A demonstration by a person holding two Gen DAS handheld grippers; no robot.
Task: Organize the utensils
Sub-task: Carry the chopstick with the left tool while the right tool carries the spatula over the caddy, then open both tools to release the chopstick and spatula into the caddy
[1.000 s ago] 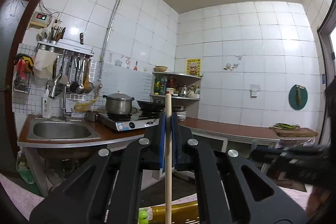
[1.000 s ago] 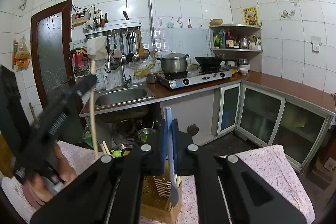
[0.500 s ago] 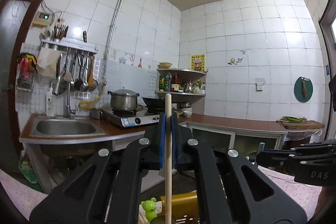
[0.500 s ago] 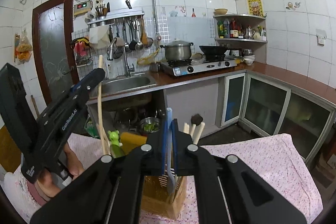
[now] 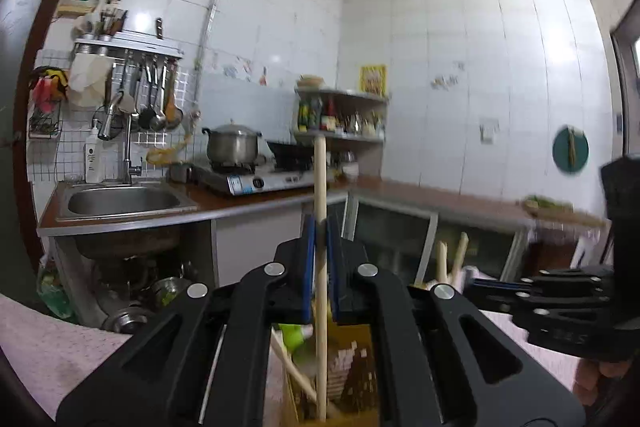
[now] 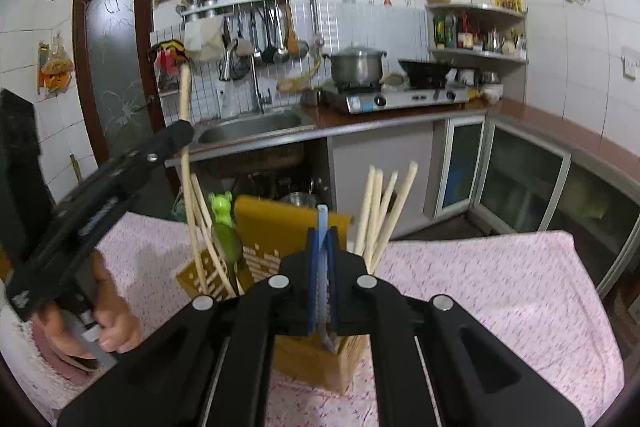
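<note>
Two claws, each clamped: left claw (image 5: 320,239) on a wooden chopstick (image 5: 320,187), right claw (image 6: 322,247) on a pale blue utensil handle (image 6: 322,223), both above the slotted wooden utensil holder (image 6: 316,355); best lowered straight, upright, into separate compartments before letting go.
</note>
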